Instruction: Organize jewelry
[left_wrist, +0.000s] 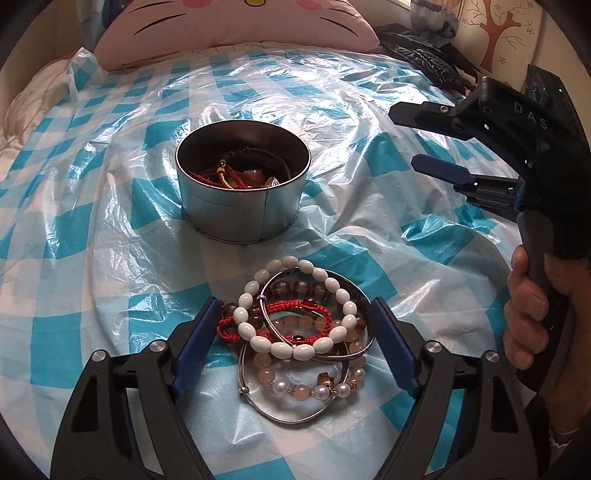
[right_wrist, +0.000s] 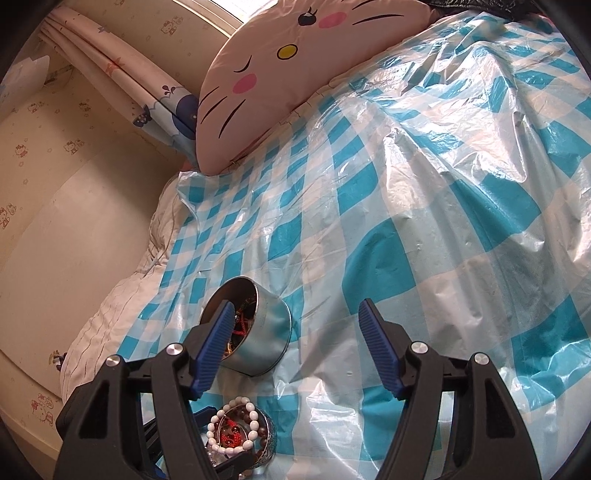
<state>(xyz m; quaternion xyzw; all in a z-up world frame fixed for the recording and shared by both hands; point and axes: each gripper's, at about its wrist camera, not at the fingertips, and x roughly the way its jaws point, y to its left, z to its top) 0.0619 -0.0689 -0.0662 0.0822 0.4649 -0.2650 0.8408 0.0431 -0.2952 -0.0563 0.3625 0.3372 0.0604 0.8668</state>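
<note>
A round metal tin (left_wrist: 242, 192) stands on the checked sheet with red cords and beads inside. In front of it lies a pile of bracelets (left_wrist: 303, 332): a white bead bracelet (left_wrist: 245, 326), a red cord one (left_wrist: 291, 306), silver bangles (left_wrist: 317, 358) and pink beads with pearls (left_wrist: 301, 391). My left gripper (left_wrist: 295, 310) is open, its fingers on either side of the pile. My right gripper (left_wrist: 410, 136) hangs open and empty to the right of the tin, held by a hand (left_wrist: 524, 306). In the right wrist view the right gripper (right_wrist: 295, 306) is open above the sheet, with the tin (right_wrist: 258, 343) and the pile (right_wrist: 236, 428) to its lower left.
A blue-and-white checked plastic sheet (left_wrist: 110, 221) covers the bed. A pink cat-face pillow (left_wrist: 236, 29) lies at the far end, with a black plastic bag (left_wrist: 424, 55) to its right. In the right wrist view the bed's edge (right_wrist: 110, 314) meets a wall with a curtain (right_wrist: 129, 81).
</note>
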